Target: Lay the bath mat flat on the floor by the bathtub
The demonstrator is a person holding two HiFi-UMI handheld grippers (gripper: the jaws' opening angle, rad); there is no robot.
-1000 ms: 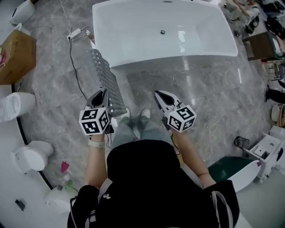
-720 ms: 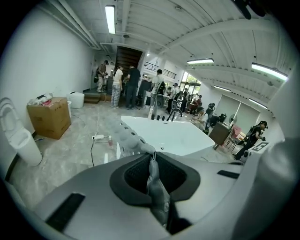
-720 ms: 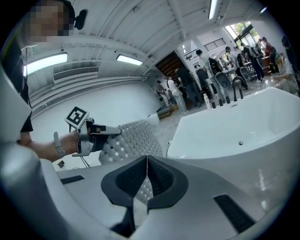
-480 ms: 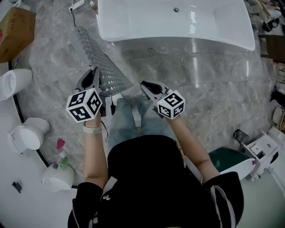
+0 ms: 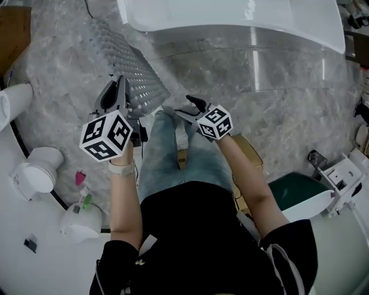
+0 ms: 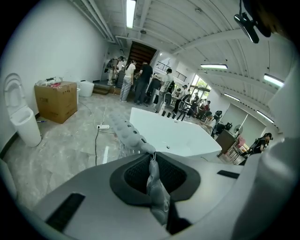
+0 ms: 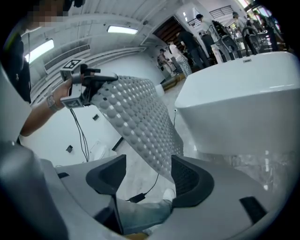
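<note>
The grey bumpy bath mat [image 5: 124, 63] hangs slanted above the marble floor [image 5: 242, 80], in front of the white bathtub [image 5: 230, 17]. My left gripper [image 5: 117, 87] is shut on the mat's near left edge; in the left gripper view the folded edge [image 6: 153, 180] is pinched between the pads and the mat [image 6: 131, 136] runs away towards the tub [image 6: 173, 136]. My right gripper [image 5: 189, 107] is by the mat's near right corner. Its jaws have just been opening and stand apart [image 7: 147, 176]; the mat [image 7: 140, 117] hangs just ahead of them, unpressed.
A cardboard box [image 5: 11, 29] and white toilets [image 5: 34, 173] stand at the left. A cable with a power strip [image 6: 103, 126] lies on the floor beside the tub. A green-lined tub [image 5: 294, 196] sits at the right. People stand far off [image 6: 140, 84].
Both grippers have sunk towards the floor. The right gripper went from shut to open and came up beside the mat's near corner. The left gripper kept its hold on the mat.
</note>
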